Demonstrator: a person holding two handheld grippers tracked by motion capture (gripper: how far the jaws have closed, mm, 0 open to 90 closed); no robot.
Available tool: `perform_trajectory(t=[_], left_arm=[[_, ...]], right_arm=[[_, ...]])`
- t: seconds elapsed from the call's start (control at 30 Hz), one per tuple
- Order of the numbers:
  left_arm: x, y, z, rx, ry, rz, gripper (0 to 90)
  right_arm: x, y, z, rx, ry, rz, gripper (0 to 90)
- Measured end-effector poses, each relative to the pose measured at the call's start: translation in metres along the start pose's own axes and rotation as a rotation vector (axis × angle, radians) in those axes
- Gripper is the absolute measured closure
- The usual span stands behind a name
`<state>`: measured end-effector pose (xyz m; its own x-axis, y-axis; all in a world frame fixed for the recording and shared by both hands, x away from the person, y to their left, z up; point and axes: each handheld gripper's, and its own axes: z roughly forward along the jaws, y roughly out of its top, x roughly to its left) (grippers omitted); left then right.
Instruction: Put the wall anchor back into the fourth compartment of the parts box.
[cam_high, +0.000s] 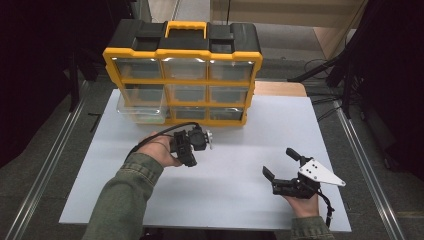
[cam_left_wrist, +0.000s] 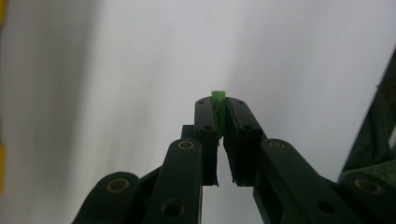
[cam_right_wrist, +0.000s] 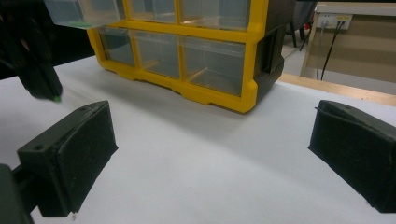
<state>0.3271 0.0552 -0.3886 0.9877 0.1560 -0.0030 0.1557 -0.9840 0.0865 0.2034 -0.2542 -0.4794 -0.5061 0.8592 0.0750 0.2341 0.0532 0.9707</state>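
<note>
Green piece sits pinched in the left claw above the table.

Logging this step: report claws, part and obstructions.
Left claw shut on small green part. Right claw open, empty. One drawer of organizer pulled out. Table between unobstructed.

Olive sleeves; black grippers, brass-ringed pivots.

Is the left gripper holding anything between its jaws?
Yes, the left gripper is shut on a small green piece, whose top pokes out between the fingertips in the left gripper view.
</note>
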Motion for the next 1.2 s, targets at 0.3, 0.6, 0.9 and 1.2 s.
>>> perform_trajectory(t=[0.3,0.6,0.9,1.2], left_arm=[[0.010,-0.016,-0.060,0.030,0.061,-0.007,83.7],[0.021,-0.026,-0.106,0.028,0.110,-0.003,83.7],[0.043,-0.045,-0.132,-0.008,0.135,-0.061,83.7],[0.079,-0.068,-0.149,-0.035,0.162,-0.131,83.7]], right_arm=[[0.000,0.000,0.000,-0.001,-0.008,0.008,0.6],[0.000,0.000,-0.001,-0.004,-0.006,0.015,0.6],[-0.001,0.000,-0.001,-0.006,-0.007,0.018,0.6],[-0.001,-0.001,0.000,0.000,-0.005,0.013,0.7]])
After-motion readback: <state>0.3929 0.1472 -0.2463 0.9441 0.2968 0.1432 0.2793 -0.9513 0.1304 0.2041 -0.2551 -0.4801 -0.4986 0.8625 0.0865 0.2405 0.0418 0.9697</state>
